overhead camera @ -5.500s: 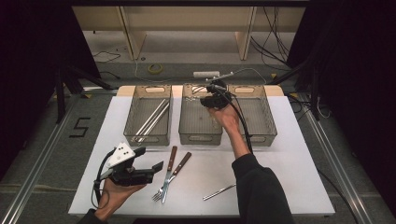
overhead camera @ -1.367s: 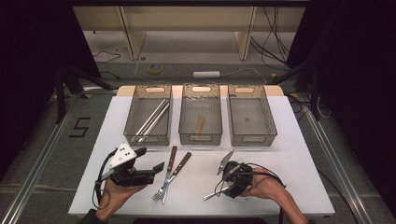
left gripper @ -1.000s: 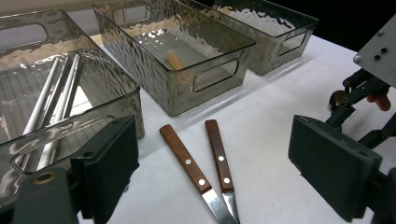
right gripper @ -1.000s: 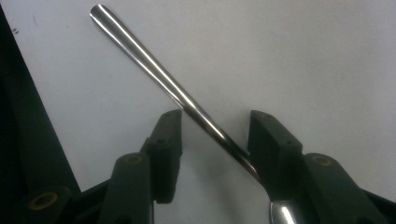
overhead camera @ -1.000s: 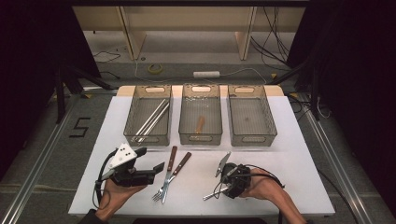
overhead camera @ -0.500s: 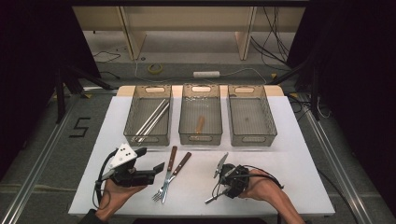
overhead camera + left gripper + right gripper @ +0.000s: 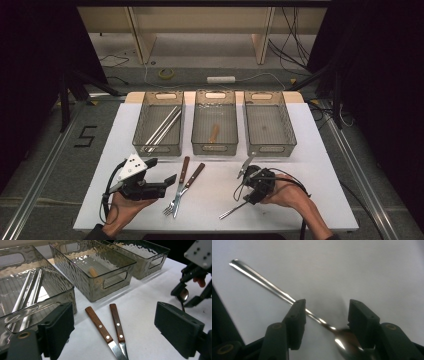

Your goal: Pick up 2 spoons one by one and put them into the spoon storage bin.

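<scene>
Reaching down over the near right part of the white table (image 7: 320, 150), the right gripper (image 7: 250, 186) is straddling a metal spoon (image 7: 287, 298); in the right gripper view its jaws are standing spread, one on each side of the neck where handle meets bowl, not yet pressing on the metal; the spoon is lying flat on the table, handle pointing away from the bowl and out past the jaws; this looks like the pick-up step of sorting cutlery into the three clear bins (image 7: 214, 127); the left gripper (image 7: 167, 181) is resting low at the near left with its jaws wide apart, holding nothing, just beside two wooden-handled utensils (image 7: 107, 330); the next move is probably calling for a squeeze on the neck, then a level lift toward the empty right bin (image 7: 267, 125); a thin, slick handle may be pivoting if pinched off-centre.
</scene>
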The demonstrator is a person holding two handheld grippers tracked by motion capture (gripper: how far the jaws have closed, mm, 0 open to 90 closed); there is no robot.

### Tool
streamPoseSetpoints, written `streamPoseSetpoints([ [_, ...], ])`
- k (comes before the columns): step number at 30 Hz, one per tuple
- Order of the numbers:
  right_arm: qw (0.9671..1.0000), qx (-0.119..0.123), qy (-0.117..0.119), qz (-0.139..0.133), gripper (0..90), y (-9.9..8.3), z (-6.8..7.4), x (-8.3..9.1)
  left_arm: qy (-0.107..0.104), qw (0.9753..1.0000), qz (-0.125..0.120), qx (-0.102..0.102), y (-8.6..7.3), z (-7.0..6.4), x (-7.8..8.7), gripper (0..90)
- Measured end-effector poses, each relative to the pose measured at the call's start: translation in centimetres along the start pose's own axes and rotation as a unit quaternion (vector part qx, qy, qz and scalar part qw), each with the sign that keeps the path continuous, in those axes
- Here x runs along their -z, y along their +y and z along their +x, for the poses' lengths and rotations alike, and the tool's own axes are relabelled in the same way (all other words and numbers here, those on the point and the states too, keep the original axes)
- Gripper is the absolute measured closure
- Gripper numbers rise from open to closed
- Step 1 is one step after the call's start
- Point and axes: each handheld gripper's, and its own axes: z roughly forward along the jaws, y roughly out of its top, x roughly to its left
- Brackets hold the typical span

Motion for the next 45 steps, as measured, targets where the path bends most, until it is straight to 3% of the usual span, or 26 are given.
streamPoseSetpoints([
  [5,0.9994,-0.035,-0.003,-0.007,44.3,-0.9,-1.6,0.6,0.0,1.0,0.0,0.0,0.0,0.0,0.0,15.6],
  [8,0.9993,-0.037,-0.006,0.001,41.6,-1.4,-2.2,0.5,0.0,1.0,0.0,0.0,0.0,0.0,0.0,15.6],
  [12,0.9982,-0.059,0.0,0.008,39.2,-2.1,-3.1,0.5,-0.001,1.0,0.0,0.0,0.0,0.0,0.0,15.6],
  [18,0.9981,-0.053,0.022,0.019,40.9,-2.8,-3.4,-0.1,0.0,1.0,0.0,0.0,0.0,0.0,0.0,15.6],
  [21,0.9989,-0.033,0.024,0.024,41.5,-2.7,-3.2,-0.3,0.0,1.0,0.0,-0.001,0.0,0.0,0.0,15.7],
  [27,0.9992,-0.008,-0.004,0.039,45.0,-2.4,-2.3,-0.6,0.001,1.0,0.001,-0.002,0.0,0.0,0.0,15.7],
  [34,0.9989,0.011,-0.017,0.042,49.9,-2.4,-1.7,-0.4,0.001,1.0,0.001,-0.002,0.0,0.0,0.0,15.7],
  [35,0.9989,0.01,-0.017,0.042,51.6,-2.4,-1.6,-0.4,0.001,1.0,0.001,-0.002,0.0,0.0,0.0,15.7],
  [37,0.9985,0.018,-0.03,0.043,65.0,-2.6,-1.6,-0.1,0.001,1.0,0.001,-0.002,0.0,0.0,0.0,15.7],
  [38,0.9988,0.011,-0.03,0.037,68.0,-2.7,-1.7,0.2,0.001,1.0,0.002,-0.002,0.0,0.0,0.0,15.7],
  [45,0.9993,0.017,-0.02,0.028,77.6,-3.6,-2.0,0.8,0.001,1.0,0.003,-0.003,0.0,-0.1,0.0,15.7],
])
